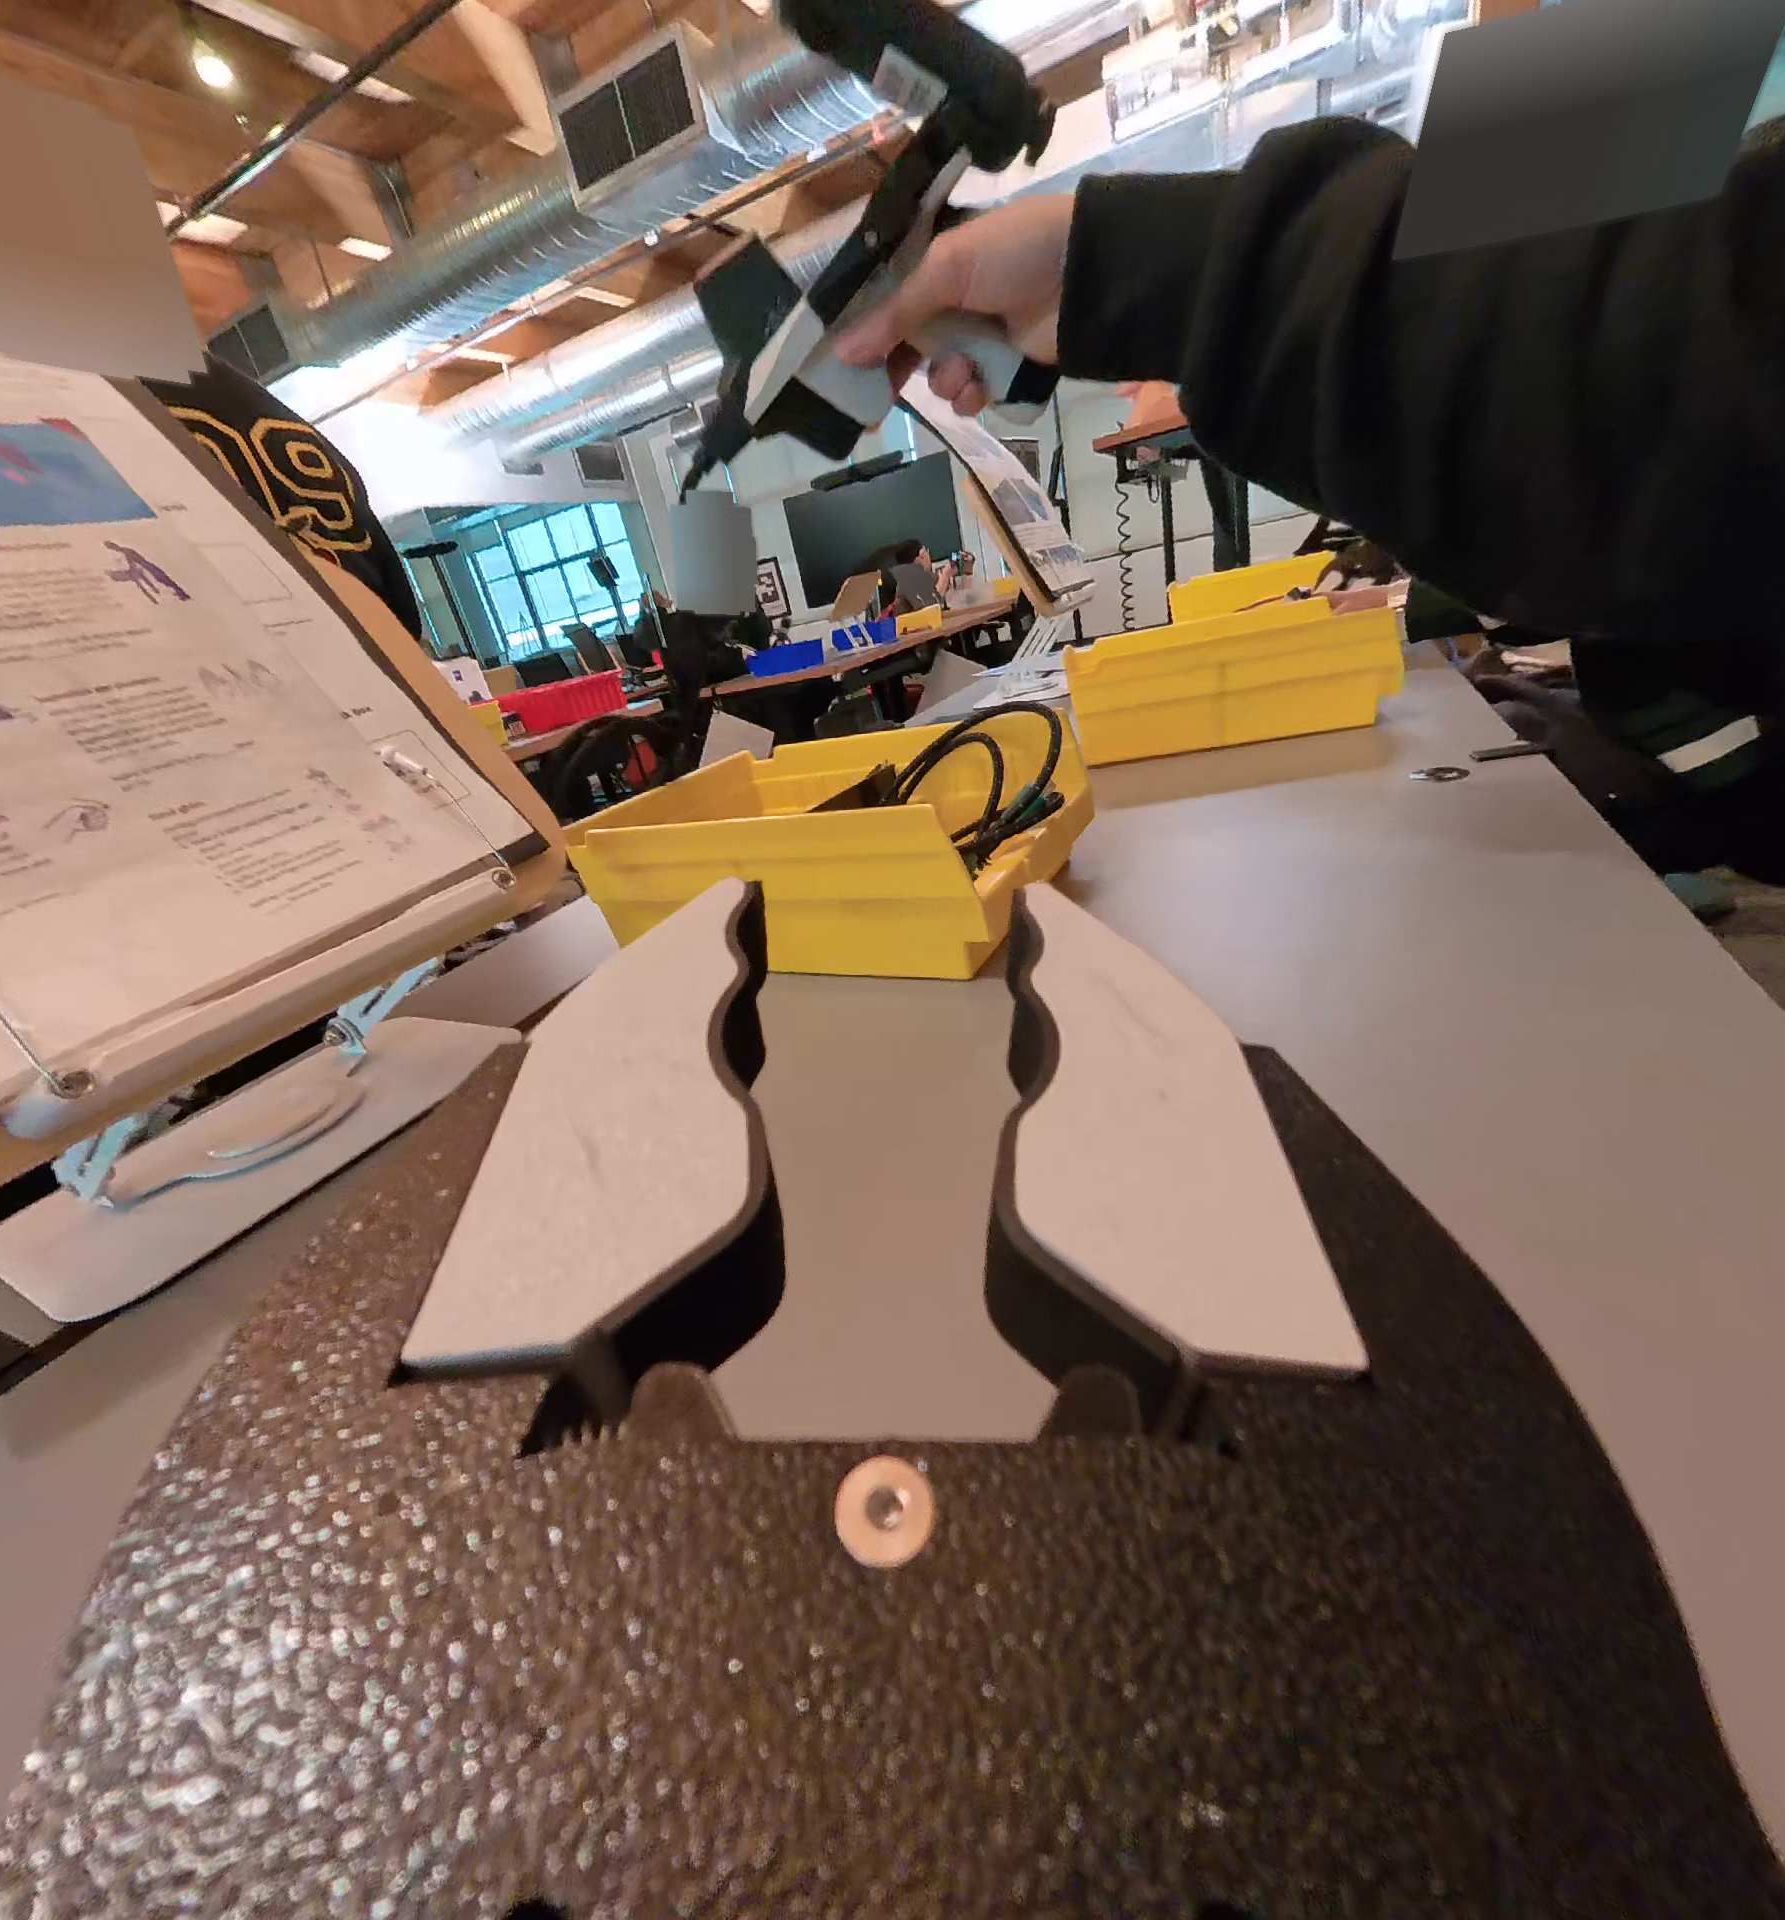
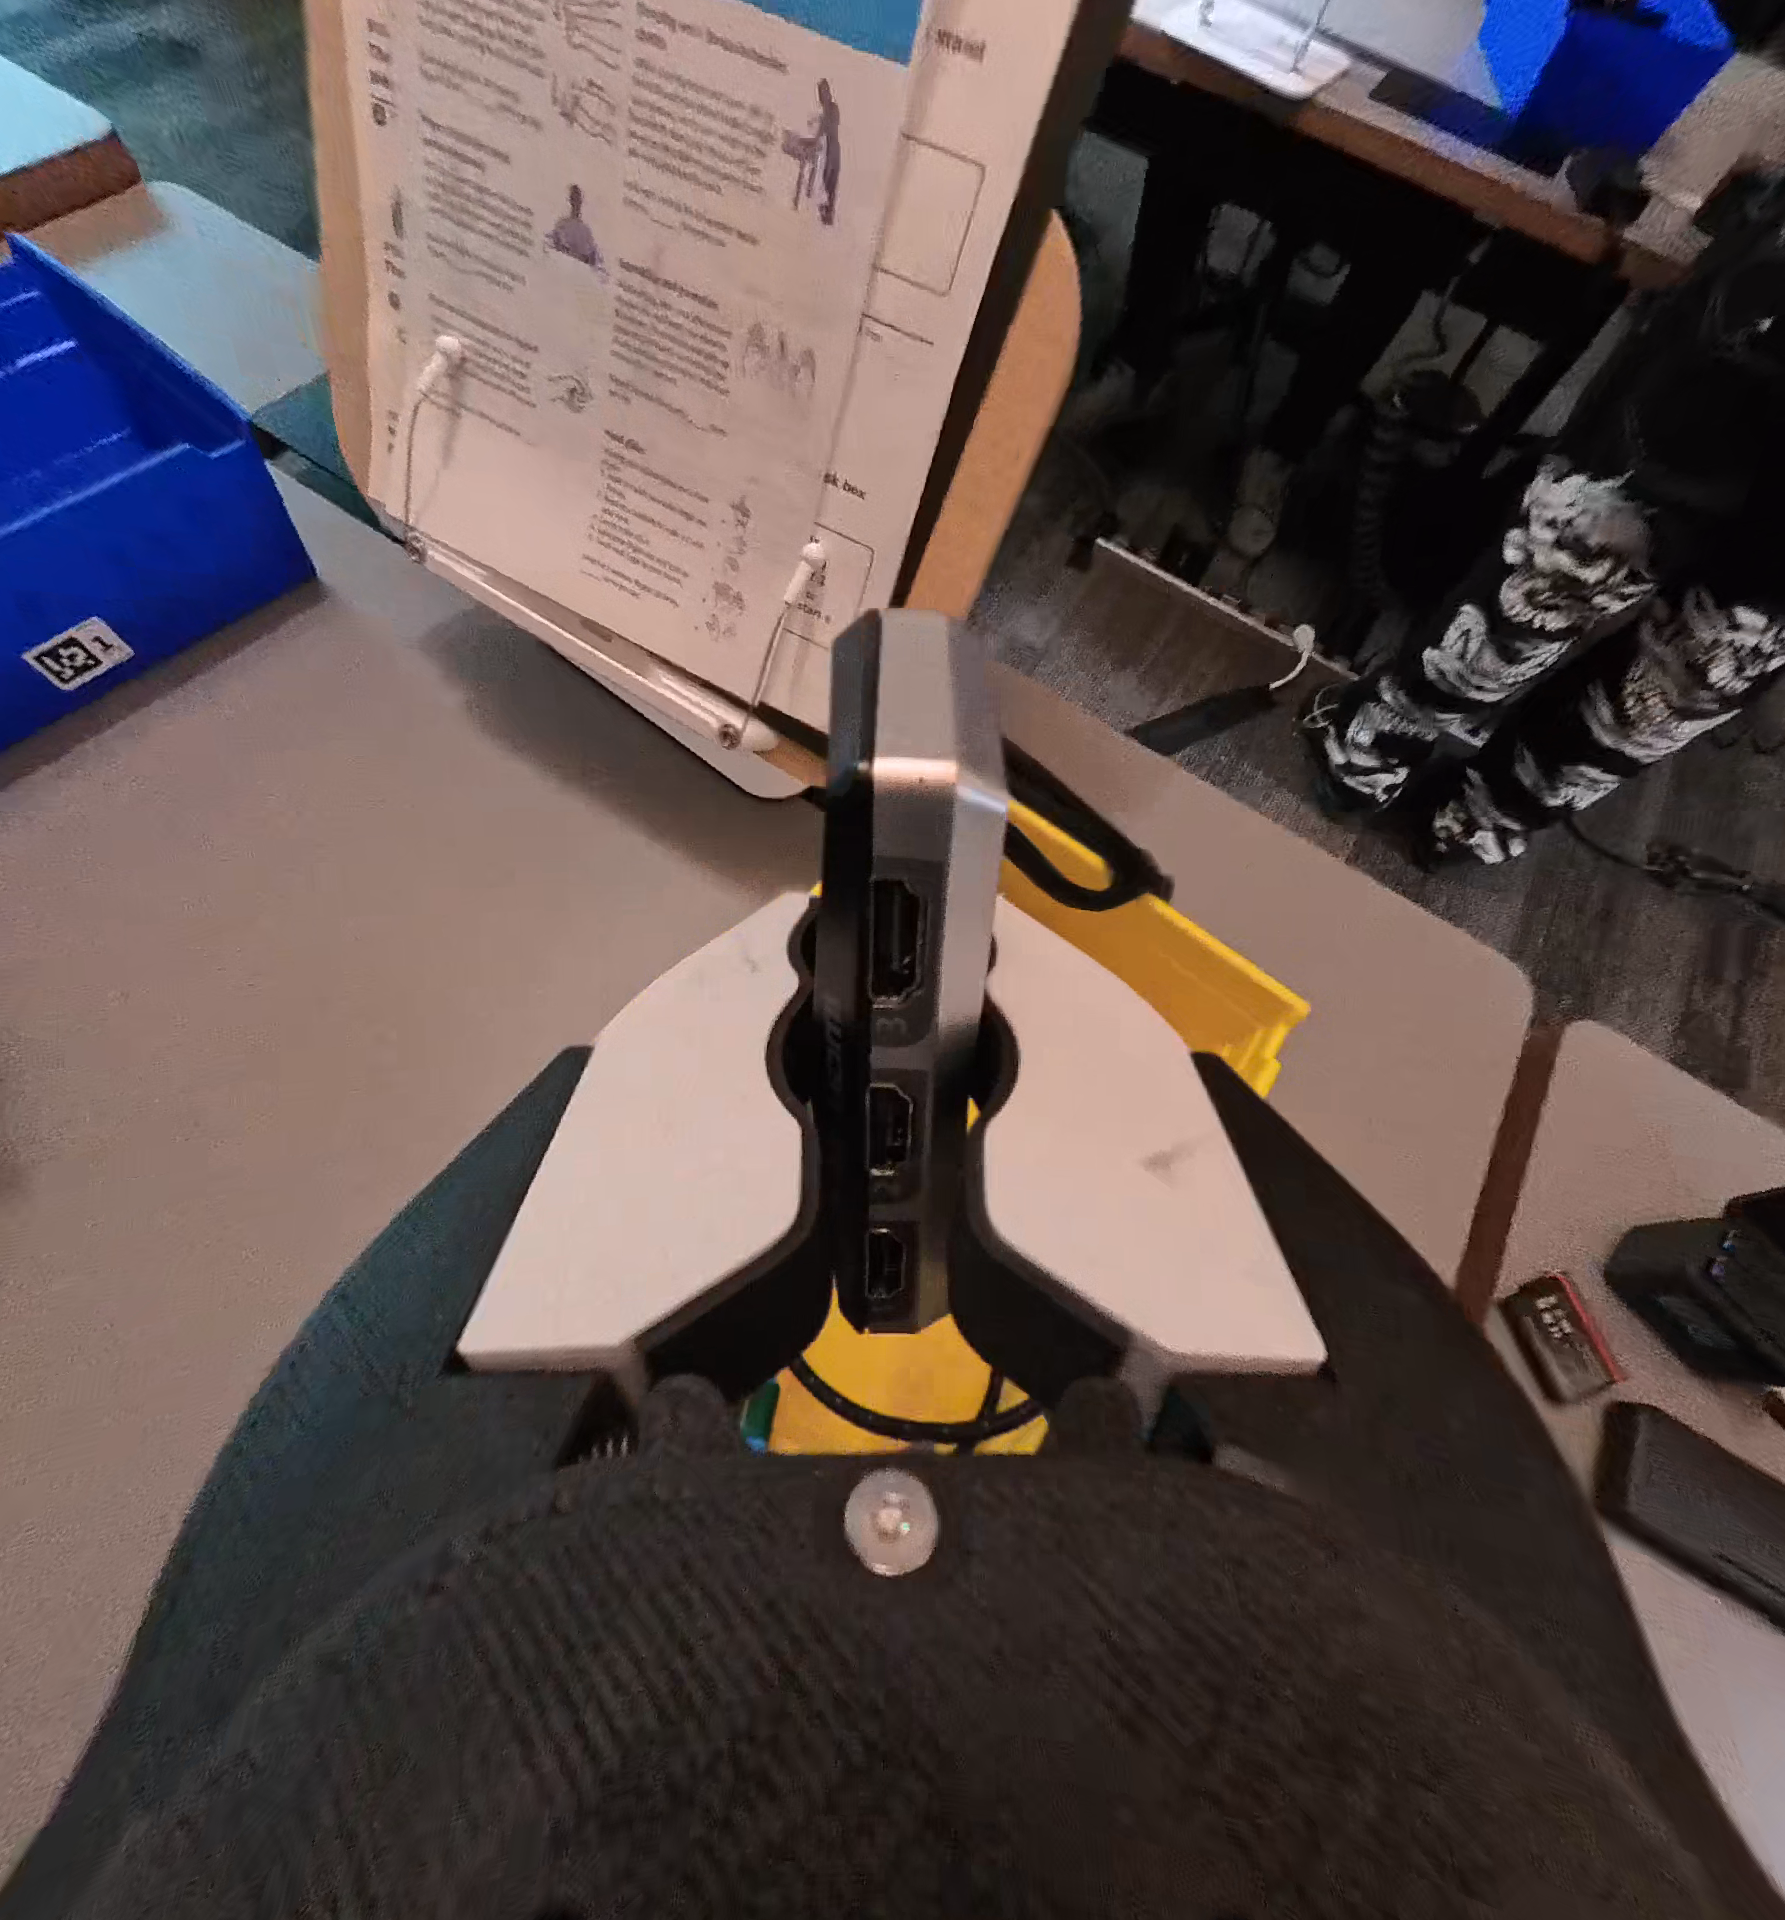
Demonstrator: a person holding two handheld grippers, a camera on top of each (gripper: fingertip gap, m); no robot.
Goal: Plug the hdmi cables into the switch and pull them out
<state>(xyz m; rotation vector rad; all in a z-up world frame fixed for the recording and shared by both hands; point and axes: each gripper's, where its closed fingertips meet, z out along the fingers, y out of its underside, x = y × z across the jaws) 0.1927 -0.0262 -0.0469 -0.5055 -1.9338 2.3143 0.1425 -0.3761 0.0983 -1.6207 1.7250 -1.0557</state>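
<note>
Right tongs clamped the switch (ports showing). Left tongs gaped empty near the table edge; better to fetch a cable from the yellow bin squarely.

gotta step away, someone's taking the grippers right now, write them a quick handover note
Right gripper: shut on the HDMI switch, held edge-on in the air above the yellow bin; three ports face the camera, all empty.
Left gripper: open, holding nothing, low over the grey table, pointing at the bin.
Cables: coiled in the yellow bin, none plugged in.
Done: switch picked up.
Left: pick up a cable with the left gripper, plug cables into the ports, then pull them out.
</note>
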